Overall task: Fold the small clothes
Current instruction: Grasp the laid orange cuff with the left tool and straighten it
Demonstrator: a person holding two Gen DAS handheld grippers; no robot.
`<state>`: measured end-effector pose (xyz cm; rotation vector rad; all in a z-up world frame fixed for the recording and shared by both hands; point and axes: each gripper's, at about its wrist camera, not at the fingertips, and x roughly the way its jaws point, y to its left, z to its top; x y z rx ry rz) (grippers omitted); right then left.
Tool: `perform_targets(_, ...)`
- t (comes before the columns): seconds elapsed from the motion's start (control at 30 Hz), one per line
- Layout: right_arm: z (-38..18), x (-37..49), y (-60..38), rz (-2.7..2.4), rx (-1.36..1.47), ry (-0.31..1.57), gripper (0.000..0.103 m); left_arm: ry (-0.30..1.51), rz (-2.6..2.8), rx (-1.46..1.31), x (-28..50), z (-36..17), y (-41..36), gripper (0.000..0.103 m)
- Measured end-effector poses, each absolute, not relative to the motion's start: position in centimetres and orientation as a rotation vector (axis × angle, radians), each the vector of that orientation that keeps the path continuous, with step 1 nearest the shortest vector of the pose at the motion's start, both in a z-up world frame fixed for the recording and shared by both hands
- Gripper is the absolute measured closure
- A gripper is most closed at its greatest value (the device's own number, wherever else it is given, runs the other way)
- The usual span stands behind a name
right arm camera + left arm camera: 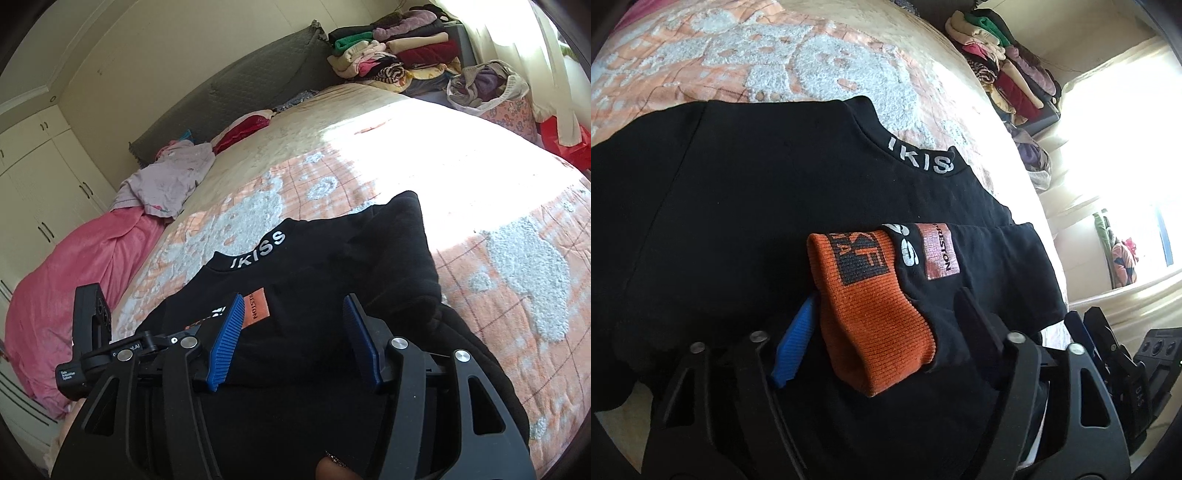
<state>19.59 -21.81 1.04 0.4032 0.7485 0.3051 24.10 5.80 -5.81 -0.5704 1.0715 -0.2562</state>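
Observation:
A black sweatshirt (720,206) with white lettering on its collar (258,249) lies flat on the bed. One sleeve is folded across its body and ends in an orange ribbed cuff (871,317). My left gripper (886,306) has this cuff between its fingers, the blue pad (798,343) against one side and the black finger against the sleeve on the other. My right gripper (293,345) hovers low over the sweatshirt's body, open, its two blue pads (225,347) apart with nothing between them. An orange patch (256,308) shows just past it.
The bed has an orange-and-white textured cover (517,266). A stack of folded clothes (399,48) and a bag of garments (487,85) stand beyond its far side. A pink blanket (74,280) and a lilac garment (170,181) lie at the left near the grey headboard.

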Motion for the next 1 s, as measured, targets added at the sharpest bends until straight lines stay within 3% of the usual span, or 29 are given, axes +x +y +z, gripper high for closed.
perform_targets(0.17,0.5,18.8,-23.2,0.264,0.42,0.75,0.049,1.055,-0.26,-0.562,24.4,-5.8,5.5,0.092)
perform_targets(0.27,-0.2,18.5,-23.6,0.247,0.425,0.769,0.048,1.014,-0.279,-0.56,24.2,-4.9,5.7,0.095)
perform_targets(0.57,-1.2,18.4,-23.2,0.222,0.417,0.793,0.048,0.845,-0.218,-0.464,21.9,0.6,8.1,0.097)
perform_targets(0.77,-0.7,18.9,-22.4,0.183,0.349,0.784,0.048,0.909,-0.174,-0.48,22.1,-0.6,10.2,0.097)
perform_targets(1.0,-0.6,19.8,-21.7,0.149,0.259,0.783,0.048,0.904,-0.082,-0.469,21.6,-0.6,12.4,0.086)
